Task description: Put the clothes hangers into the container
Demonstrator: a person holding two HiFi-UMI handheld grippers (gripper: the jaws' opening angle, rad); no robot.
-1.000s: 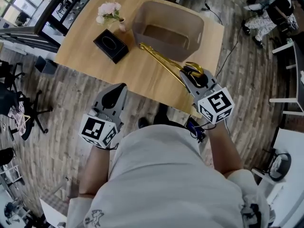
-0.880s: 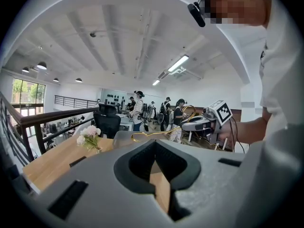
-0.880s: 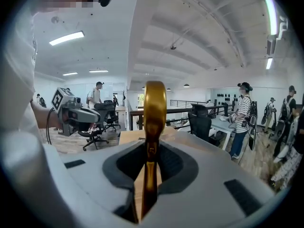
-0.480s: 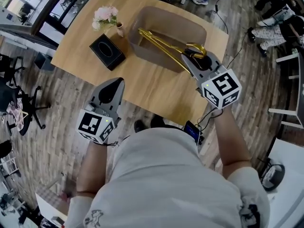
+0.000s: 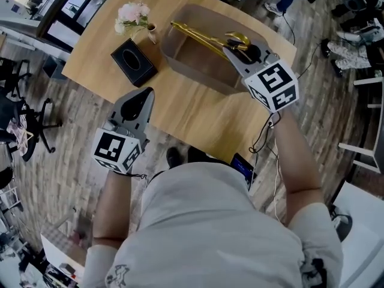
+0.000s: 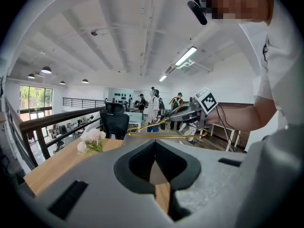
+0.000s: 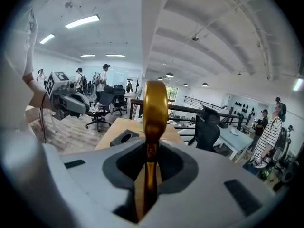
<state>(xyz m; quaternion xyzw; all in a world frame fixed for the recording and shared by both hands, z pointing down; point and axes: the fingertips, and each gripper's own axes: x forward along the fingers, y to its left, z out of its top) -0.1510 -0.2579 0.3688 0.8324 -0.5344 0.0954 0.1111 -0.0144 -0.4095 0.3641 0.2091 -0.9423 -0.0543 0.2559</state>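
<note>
Nearest me, my L claw (image 5: 144, 96) pokes just over the near edge of the wooden table (image 5: 180, 110). Its jaws are drawn together w/ nothing btwn them. Further out sits the grey container (image 5: 198, 72), open top up. My R claw (image 5: 236, 48) is over its right side, jaws clamped on the hook end of the gold hanger (image 5: 201, 35). From that grip the hanger runs roughly level toward the L, across the container's opening. It's up in the air above the rim, not lying on the bottom, and I can't tell if its far tip touches the rim. What shows of the container's inside is plain brown floor. Just L of the container a black tissue box (image 5: 133, 60) lies flat on the table. Beyond that, pink-white flowers (image 5: 133, 15) stand in a small vase near the container's far-L corner.
</note>
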